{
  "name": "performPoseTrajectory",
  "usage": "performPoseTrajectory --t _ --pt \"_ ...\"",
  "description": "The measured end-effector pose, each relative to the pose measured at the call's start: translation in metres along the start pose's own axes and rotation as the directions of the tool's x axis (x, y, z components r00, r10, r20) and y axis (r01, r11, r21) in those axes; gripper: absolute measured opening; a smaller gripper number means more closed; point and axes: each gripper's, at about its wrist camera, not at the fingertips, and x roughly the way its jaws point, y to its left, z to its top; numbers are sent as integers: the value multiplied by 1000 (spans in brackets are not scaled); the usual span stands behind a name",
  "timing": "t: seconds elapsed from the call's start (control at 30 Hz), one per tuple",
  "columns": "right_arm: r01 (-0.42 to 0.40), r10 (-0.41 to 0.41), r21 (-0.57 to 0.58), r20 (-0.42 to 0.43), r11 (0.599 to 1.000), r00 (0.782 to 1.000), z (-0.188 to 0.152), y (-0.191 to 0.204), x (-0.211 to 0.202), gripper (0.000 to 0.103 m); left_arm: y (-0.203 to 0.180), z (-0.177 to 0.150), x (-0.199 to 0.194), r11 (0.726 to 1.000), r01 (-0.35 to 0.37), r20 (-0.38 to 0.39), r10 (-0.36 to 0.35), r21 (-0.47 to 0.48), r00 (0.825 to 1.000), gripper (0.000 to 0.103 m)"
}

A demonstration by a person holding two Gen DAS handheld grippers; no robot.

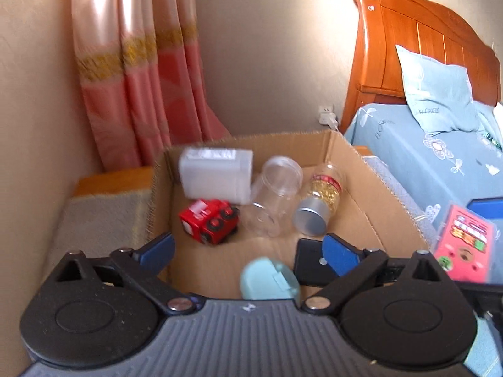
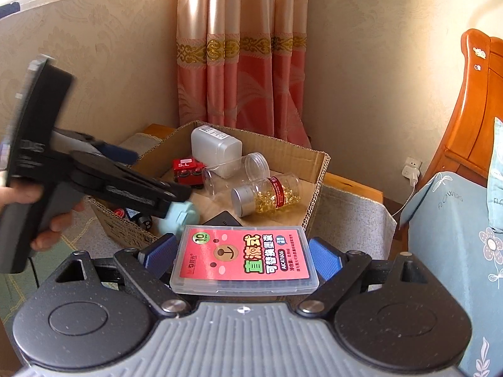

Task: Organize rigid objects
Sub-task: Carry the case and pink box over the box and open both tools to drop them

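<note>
A cardboard box (image 1: pixel 371 182) holds a red toy truck (image 1: pixel 209 221), a white plastic container (image 1: pixel 215 172), an empty clear jar (image 1: pixel 273 194), a jar of gold capsules (image 1: pixel 320 198), a black case (image 1: pixel 309 262) and a mint green round case (image 1: pixel 268 279). My left gripper (image 1: pixel 248 248) is open over the box, above the mint case, holding nothing. My right gripper (image 2: pixel 242 254) is shut on a clear flat case with a pink label (image 2: pixel 245 259), held in front of the box (image 2: pixel 314 169). The left gripper also shows in the right wrist view (image 2: pixel 176 198).
The box sits on a grey cloth over a low wooden stand (image 2: pixel 355 216). A bed with blue floral bedding (image 1: pixel 424 163) and a wooden headboard (image 1: pixel 408 37) is to the right. Pink curtains (image 1: pixel 138 72) hang behind. A wall socket (image 2: pixel 411 169) is near the headboard.
</note>
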Motion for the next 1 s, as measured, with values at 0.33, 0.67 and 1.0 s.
performPoseTrajectory --t 0.33,0.67,1.0 --pt "-30 29 -11 -21 1000 999 19 4 28 93 10 -29 -50 994 -105 -37 105 4 994 100" --pt "-29 30 17 -49 999 998 37 10 59 95 25 -60 -80 983 -178 -59 175 -55 983 101" --pt "46 -46 8 -16 999 999 32 17 30 103 20 -68 -89 987 -152 -50 150 -54 987 101"
